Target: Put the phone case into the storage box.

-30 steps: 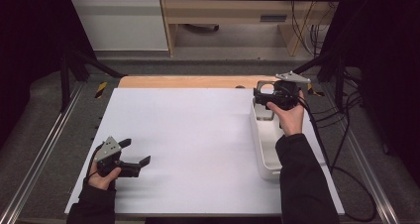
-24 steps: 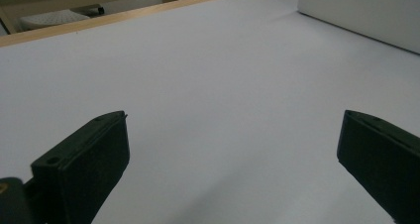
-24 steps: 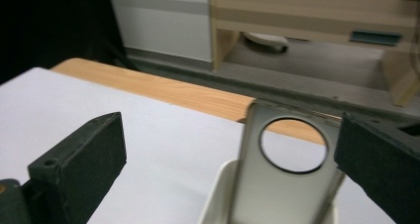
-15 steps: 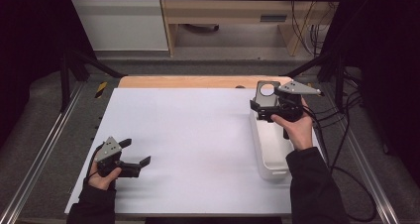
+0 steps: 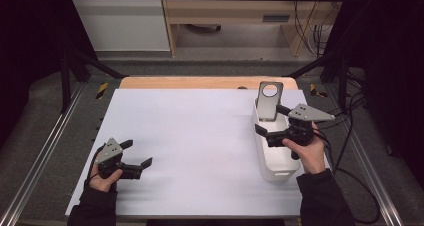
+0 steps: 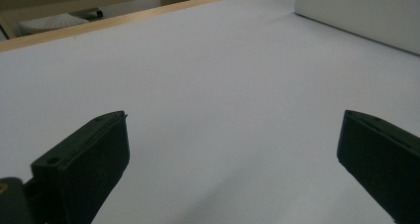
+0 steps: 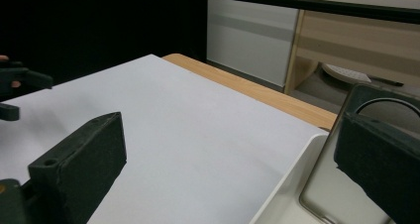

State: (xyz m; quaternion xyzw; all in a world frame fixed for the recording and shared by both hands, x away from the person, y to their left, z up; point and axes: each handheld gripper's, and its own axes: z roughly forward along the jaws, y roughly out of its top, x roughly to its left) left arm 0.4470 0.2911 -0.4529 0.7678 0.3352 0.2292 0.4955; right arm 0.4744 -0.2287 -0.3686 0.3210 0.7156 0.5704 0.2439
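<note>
A dark room with black frame posts surrounds a white-topped bench [image 5: 200, 136], whose far edge shows a strip of pale wood; beyond it stand a white cabinet and a wooden shelf unit on a grey floor.

The right gripper [image 5: 270, 120] has its jaws spread wide and holds nothing. In the right gripper view its near jaw stands over the bare white top, while its far jaw lies in front of the grey metal plate with a round hole [image 7: 364, 135]; whether jaw and plate touch cannot be told. That plate [image 5: 269, 100] stands upright, leaning slightly, at the far end of the long white plastic bin [image 5: 272, 161], its lower part inside the bin and its holed top rising above the rim. The bin lies along the bench's right edge, running from the near part towards the far right corner. The gripper hovers over the bin's middle, carried by the person's right hand [image 5: 306, 151], whose dark sleeve comes in from the near edge.

The left gripper [image 5: 135, 153] also has its jaws wide apart and empty; the left gripper view shows bare white surface between them, with the bin's wall [image 6: 361, 11] farther off. It rests low near the bench's near left corner, held in the person's left hand [image 5: 104, 178], well apart from the bin and the plate.
</note>
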